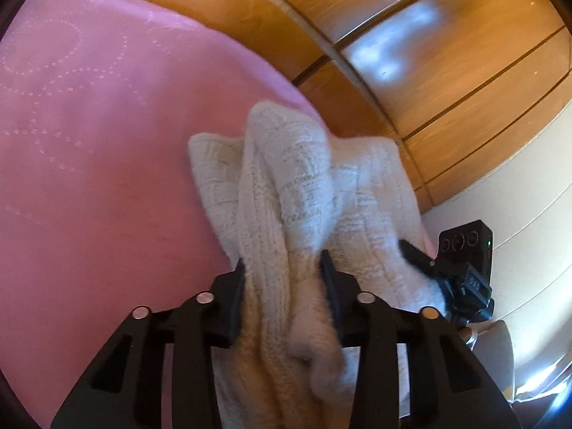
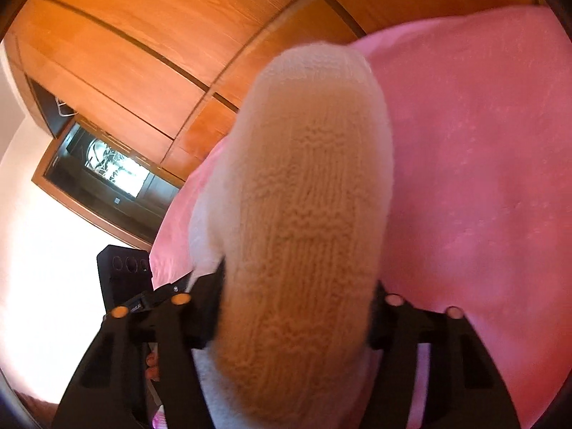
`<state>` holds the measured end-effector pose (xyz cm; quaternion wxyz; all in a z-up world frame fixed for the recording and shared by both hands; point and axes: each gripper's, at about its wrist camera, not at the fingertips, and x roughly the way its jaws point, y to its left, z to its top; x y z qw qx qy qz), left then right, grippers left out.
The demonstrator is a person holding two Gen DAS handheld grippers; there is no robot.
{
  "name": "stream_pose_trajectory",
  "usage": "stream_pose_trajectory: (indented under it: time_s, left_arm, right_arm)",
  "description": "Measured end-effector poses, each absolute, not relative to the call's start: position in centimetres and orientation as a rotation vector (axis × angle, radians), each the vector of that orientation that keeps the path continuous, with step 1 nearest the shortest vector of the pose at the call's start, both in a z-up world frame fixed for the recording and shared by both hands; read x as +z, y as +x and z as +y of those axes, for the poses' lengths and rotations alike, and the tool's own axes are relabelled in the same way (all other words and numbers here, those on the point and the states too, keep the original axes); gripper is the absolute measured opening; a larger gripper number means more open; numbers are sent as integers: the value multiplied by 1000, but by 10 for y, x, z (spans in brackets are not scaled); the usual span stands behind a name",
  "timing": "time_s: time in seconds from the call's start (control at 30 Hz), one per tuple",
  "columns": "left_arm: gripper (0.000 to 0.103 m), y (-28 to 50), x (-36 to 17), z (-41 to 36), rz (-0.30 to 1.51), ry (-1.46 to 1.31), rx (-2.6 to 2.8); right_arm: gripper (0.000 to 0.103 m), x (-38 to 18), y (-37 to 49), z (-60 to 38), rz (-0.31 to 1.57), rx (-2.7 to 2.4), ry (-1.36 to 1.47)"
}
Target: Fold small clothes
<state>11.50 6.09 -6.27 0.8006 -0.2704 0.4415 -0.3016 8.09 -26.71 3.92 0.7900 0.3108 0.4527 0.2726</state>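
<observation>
Both tongs, left tongs (image 1: 284,268) and right tongs (image 2: 296,286), clamp bunched folds of the white knit garment (image 1: 304,186) above the pink bed (image 1: 89,143); the thick knit could slip free unevenly, or land crumpled near the bed's edge

right claw (image 2: 296,304) tips: hidden by white knit garment (image 2: 304,214) | garment lower end: cut off at frame edge

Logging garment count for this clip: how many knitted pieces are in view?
1, as far as I can tell: a cream knit on the pink blanket, its folds in the left gripper and right gripper. Folds could hide another.
</observation>
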Motion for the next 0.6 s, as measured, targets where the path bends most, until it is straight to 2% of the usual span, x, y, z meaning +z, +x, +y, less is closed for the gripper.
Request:
stream_pose_trajectory:
  time_s: [0.17,0.4,0.5,0.6]
  left_arm:
    - [31,106,-35,30,913,-548,-720]
    - [31,110,9,-107,881,-441,-942]
    - [31,107,13,-182,906,-320,-995]
    - [28,98,-11,-259,968,-30,-920]
  right_arm:
    - [48,74,43,-292,865,558,627]
    - [48,118,-29,-397,682,352,639]
    - [49,112,-58,-448,673,205,640]
    - [52,77,-76,-484,768,30,610]
